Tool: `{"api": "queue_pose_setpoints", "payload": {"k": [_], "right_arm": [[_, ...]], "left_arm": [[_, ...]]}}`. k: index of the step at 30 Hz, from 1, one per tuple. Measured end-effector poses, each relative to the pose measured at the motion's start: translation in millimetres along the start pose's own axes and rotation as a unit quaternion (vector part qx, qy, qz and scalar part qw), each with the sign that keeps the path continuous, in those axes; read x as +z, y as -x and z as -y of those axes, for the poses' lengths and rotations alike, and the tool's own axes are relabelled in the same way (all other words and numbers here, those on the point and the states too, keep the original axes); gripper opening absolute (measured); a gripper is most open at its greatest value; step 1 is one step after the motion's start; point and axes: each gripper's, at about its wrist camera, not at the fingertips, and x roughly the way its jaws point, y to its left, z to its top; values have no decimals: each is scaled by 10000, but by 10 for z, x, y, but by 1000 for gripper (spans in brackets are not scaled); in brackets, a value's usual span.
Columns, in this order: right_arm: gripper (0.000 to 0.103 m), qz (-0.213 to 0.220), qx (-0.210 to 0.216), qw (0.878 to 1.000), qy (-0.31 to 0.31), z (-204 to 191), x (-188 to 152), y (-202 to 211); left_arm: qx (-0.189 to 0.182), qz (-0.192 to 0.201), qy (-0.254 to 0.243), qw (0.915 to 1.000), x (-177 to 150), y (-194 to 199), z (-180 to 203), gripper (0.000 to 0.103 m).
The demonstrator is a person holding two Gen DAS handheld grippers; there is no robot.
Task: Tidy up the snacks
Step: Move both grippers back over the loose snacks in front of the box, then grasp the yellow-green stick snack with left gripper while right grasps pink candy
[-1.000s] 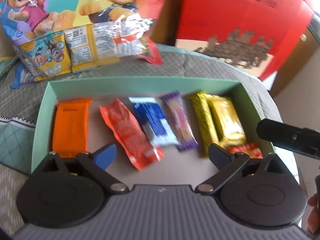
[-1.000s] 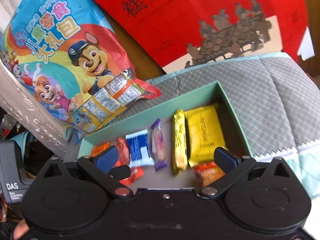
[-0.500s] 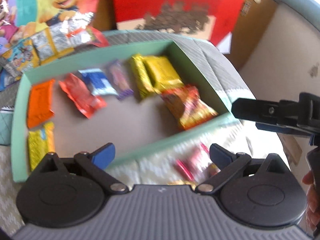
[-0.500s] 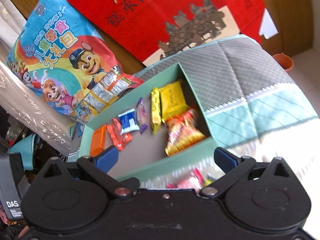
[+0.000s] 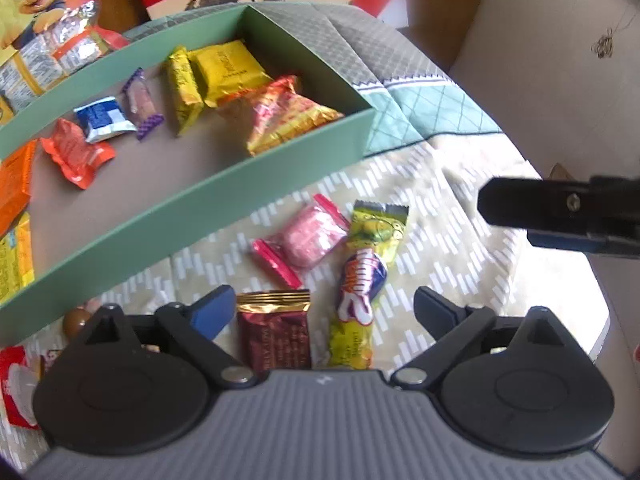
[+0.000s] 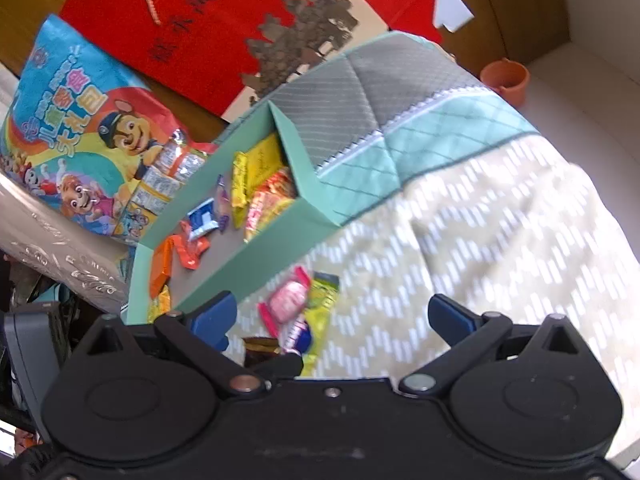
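In the left wrist view, a green box [image 5: 224, 196] sits on a soft cloth [image 5: 448, 216] with little white dashes on it. From the left, the box holds an orange pack [image 5: 14, 184], a red pack [image 5: 76, 154], a blue and white pack [image 5: 104, 120], a small purple candy [image 5: 142, 104], two yellow packs [image 5: 216, 76] side by side, and a crinkly orange and yellow bag [image 5: 288, 116] in the right corner.

On the cloth just outside the box lie more snacks. At the far left are a round brown sweet [image 5: 76, 318] and a red and white pack [image 5: 16, 384]. Then come a dark red pack with a gold top [image 5: 276, 332], a pink candy [image 5: 308, 236], and a long yellow-green bar [image 5: 366, 280]. The pink candy and the bar touch.

The left gripper [image 5: 324, 308] hangs over these loose snacks. Its jaws are wide and are closing a little. The dark red pack and the bar lie between the blue tips, but the tips do not touch them.

The right gripper [image 6: 332, 316] has its jaws wide too, holding nothing. It hangs over the cloth near the same snacks. One of its black fingers [image 5: 552, 216] shows at the right edge of the left view.

Behind the box stand a cartoon dog snack bag [image 6: 80, 136] and a red bag [image 6: 224, 16].
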Motion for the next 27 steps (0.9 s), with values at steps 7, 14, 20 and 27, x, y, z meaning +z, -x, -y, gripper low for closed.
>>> {"api": "queue_pose_setpoints", "payload": {"k": [7,14,20,27], "right_arm": [[103,-90,-31,9998,-163,135,-97,-22],[103,-181,-60,9995,-246,142,-147,-74],[103,-268,-97,9994,-198,123,-203,-111],[103,-470,-70,9989,31,56,-312,-110]], "left_arm": [[-77,-51,-227,9997,-9,-76,165,83],[-149,-163,-354,9991,-14,-201,242,25],[-157,-98,-227,9996,-59,-143,100,13],[-285,-200,-61,9994,-194,-54,-70,15]]}}
